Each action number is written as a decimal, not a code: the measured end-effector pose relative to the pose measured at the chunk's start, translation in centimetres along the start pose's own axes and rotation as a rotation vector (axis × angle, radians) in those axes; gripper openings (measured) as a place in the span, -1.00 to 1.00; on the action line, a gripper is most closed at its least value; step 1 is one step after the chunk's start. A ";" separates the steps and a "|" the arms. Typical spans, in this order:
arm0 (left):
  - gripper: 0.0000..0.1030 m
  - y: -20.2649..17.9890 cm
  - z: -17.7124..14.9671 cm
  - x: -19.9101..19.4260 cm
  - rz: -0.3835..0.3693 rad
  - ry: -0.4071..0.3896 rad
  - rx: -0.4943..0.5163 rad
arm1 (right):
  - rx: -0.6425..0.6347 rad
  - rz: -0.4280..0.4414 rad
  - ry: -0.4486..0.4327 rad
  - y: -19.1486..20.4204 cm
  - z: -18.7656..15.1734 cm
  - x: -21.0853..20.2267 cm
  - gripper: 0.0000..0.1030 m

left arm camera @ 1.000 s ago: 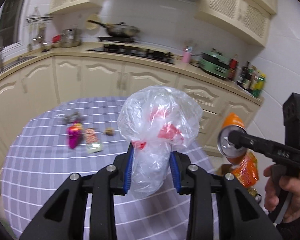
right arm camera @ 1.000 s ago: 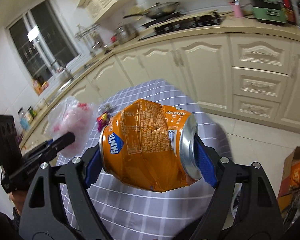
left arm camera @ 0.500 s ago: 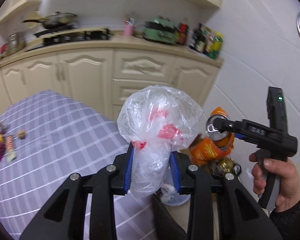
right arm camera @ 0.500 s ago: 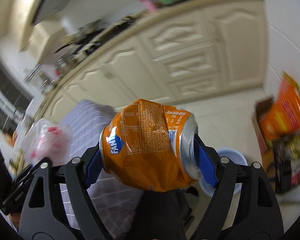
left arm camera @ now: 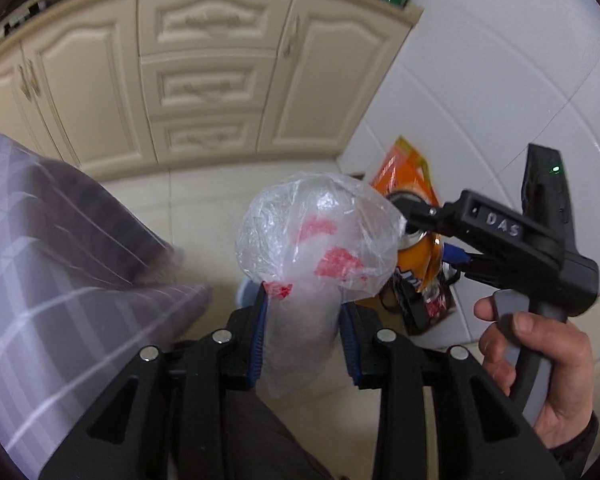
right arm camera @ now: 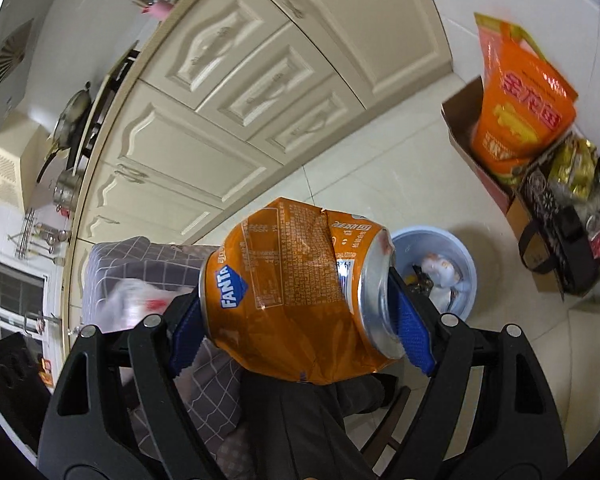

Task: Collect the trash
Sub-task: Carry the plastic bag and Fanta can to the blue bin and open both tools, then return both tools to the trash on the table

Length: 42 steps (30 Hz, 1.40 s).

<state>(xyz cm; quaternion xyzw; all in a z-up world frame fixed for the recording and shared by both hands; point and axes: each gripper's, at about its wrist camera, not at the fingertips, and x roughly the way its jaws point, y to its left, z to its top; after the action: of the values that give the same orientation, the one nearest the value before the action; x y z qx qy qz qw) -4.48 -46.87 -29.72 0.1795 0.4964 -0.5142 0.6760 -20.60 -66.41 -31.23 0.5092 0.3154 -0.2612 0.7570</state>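
A crumpled clear plastic bag (left arm camera: 320, 236) with red marks is squeezed between the blue pads of the left gripper (left arm camera: 302, 334). A dented orange Fanta can (right arm camera: 296, 300) is pinched end to end by the right gripper (right arm camera: 300, 328). Both are held up above the floor. A light blue trash bin (right arm camera: 466, 264) with scraps inside is seen on the floor just behind the can.

glossy dented metal can (right arm camera: 296, 296), crinkly clear plastic bag (left arm camera: 320, 236)
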 end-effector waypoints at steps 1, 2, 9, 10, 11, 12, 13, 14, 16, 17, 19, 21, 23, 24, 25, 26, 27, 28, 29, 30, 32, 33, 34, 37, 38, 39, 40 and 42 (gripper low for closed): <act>-0.39 0.0 0.2 1.1 0.001 0.023 -0.004 | 0.014 0.000 0.008 -0.4 0.1 0.5 0.54; -0.39 0.0 0.3 2.6 0.004 0.056 -0.007 | 0.032 0.001 0.017 -0.9 0.1 1.0 0.54; -0.36 0.6 1.3 10.1 -0.011 0.212 -0.039 | 0.141 -0.005 0.052 -3.6 0.4 3.8 0.54; -0.30 0.7 1.3 10.9 -0.015 0.232 -0.043 | 0.157 0.000 0.060 -4.0 0.5 4.2 0.56; -0.11 0.8 1.4 11.9 -0.016 0.259 -0.043 | 0.177 0.003 0.071 -4.5 0.5 4.9 0.56; 0.04 0.9 1.4 12.5 -0.025 0.279 -0.042 | 0.187 -0.002 0.076 -4.8 0.6 5.2 0.56; 0.41 1.0 1.4 12.9 -0.026 0.287 -0.044 | 0.202 -0.006 0.080 -5.2 0.6 5.6 0.58; 0.66 1.2 1.5 12.9 0.000 0.286 -0.049 | 0.221 -0.011 0.082 -5.6 0.5 5.9 0.71; 0.70 1.6 1.7 12.2 0.026 0.266 -0.053 | 0.249 -0.015 0.082 -6.2 0.4 6.2 0.88; 0.73 1.7 1.8 11.7 0.030 0.260 -0.052 | 0.259 -0.024 0.080 -6.4 0.3 6.2 0.88; 0.75 1.7 2.1 10.7 0.044 0.236 -0.048 | 0.262 -0.029 0.077 -6.4 0.1 6.1 0.88; 0.75 1.9 2.3 9.0 0.048 0.198 -0.045 | 0.255 -0.038 0.065 -6.0 0.0 5.7 0.88; 0.75 1.9 2.4 7.5 0.044 0.166 -0.042 | 0.234 -0.053 0.055 -5.3 -0.1 5.1 0.88; 0.76 1.8 2.4 6.6 0.049 0.144 -0.032 | 0.229 -0.056 0.052 -5.1 -0.2 4.9 0.88; 0.77 1.6 2.6 6.0 0.055 0.129 -0.024 | 0.221 -0.060 0.045 -4.7 -0.2 4.5 0.88; 0.78 1.4 2.6 5.1 0.062 0.107 -0.013 | 0.215 -0.061 0.041 -4.5 -0.2 4.3 0.88; 0.78 1.3 2.7 4.1 0.061 0.086 -0.007 | 0.206 -0.063 0.035 -4.1 -0.2 4.0 0.88; 0.78 1.2 2.7 3.2 0.054 0.066 -0.002 | 0.198 -0.063 0.029 -3.7 -0.2 3.6 0.88; 0.78 1.0 2.7 2.4 0.053 0.051 0.002 | 0.186 -0.058 0.024 -3.2 -0.2 3.2 0.88; 0.78 1.0 2.7 1.6 0.052 0.033 0.004 | 0.172 -0.060 0.018 -2.7 -0.2 2.8 0.88; 0.78 0.8 2.7 0.0 0.048 0.002 0.005 | 0.137 -0.069 0.001 -1.3 -0.2 1.7 0.88; 0.78 0.8 2.7 -1.0 0.044 -0.017 0.006 | 0.125 -0.067 -0.007 -0.8 -0.2 1.4 0.88; 0.78 0.8 2.7 -1.5 0.042 -0.030 0.007 | 0.114 -0.063 -0.015 -0.2 -0.2 0.9 0.88; 0.78 0.6 2.6 -4.5 0.052 -0.094 0.023 | 0.067 -0.049 -0.050 2.3 -0.2 -0.7 0.88; 0.80 0.5 2.6 -5.1 0.056 -0.109 0.029 | 0.055 -0.045 -0.057 3.0 -0.1 -1.0 0.88; 0.80 0.6 2.4 -6.0 0.062 -0.129 0.036 | 0.039 -0.042 -0.066 3.9 -0.2 -1.4 0.88; 0.80 0.6 2.4 -6.6 0.068 -0.143 0.038 | 0.019 -0.038 -0.075 4.8 -0.2 -1.8 0.88; 0.80 1.3 2.0 -8.5 0.078 -0.177 0.032 | -0.017 -0.034 -0.085 6.5 -0.3 -2.3 0.88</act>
<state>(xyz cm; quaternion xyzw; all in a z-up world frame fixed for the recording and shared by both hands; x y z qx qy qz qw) -2.21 -43.48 -21.95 0.1632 0.4189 -0.5093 0.7338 -17.56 -63.67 -25.66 0.4858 0.2937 -0.2926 0.7695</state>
